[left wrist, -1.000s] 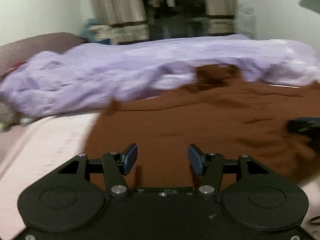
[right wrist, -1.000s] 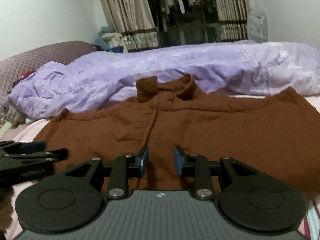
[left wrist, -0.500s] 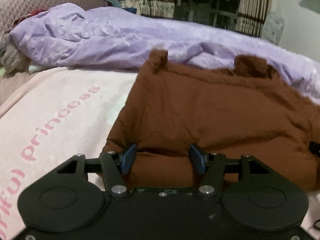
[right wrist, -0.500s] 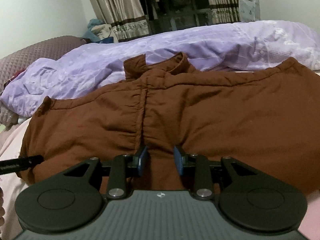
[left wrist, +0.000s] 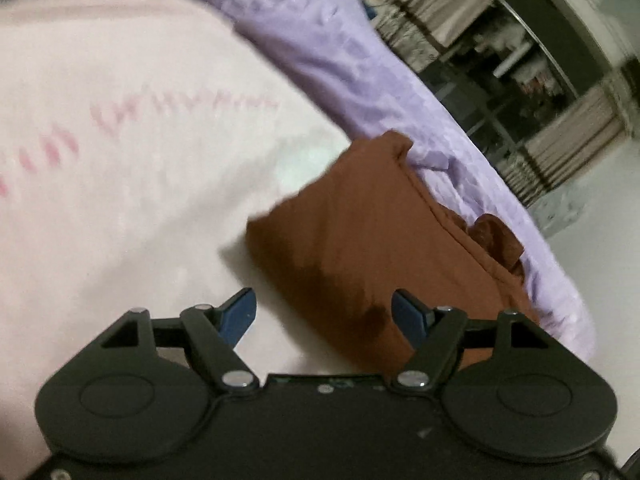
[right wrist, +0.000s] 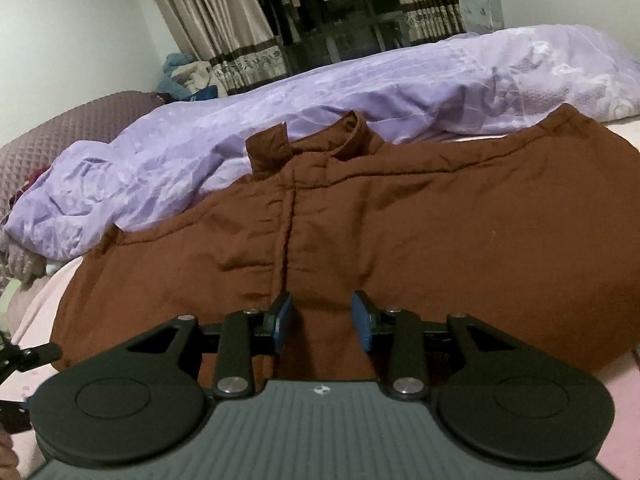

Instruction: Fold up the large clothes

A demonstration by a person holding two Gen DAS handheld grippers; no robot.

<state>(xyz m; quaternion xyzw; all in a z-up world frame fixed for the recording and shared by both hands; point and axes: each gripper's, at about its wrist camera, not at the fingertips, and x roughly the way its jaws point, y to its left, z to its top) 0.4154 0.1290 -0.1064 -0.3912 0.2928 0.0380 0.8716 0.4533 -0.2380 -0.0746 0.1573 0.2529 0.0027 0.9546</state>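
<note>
Brown shirt (right wrist: 400, 216) lies flat on the pink blanket (left wrist: 132, 160), collar toward the lilac duvet (right wrist: 400, 80), ready for its next fold.
Left gripper (left wrist: 324, 312), jaws opening and empty, hangs over the shirt's left hem corner; judged best to take that corner cleanly, both layers. Right gripper (right wrist: 322, 322), jaws opening, straddles the placket at the hem; whether its pads press cloth is unclear. Pick up evenly.

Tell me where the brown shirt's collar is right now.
In the right wrist view the collar sits at the far middle edge of the brown shirt, resting against the purple quilt, straight ahead of the right gripper.
</note>
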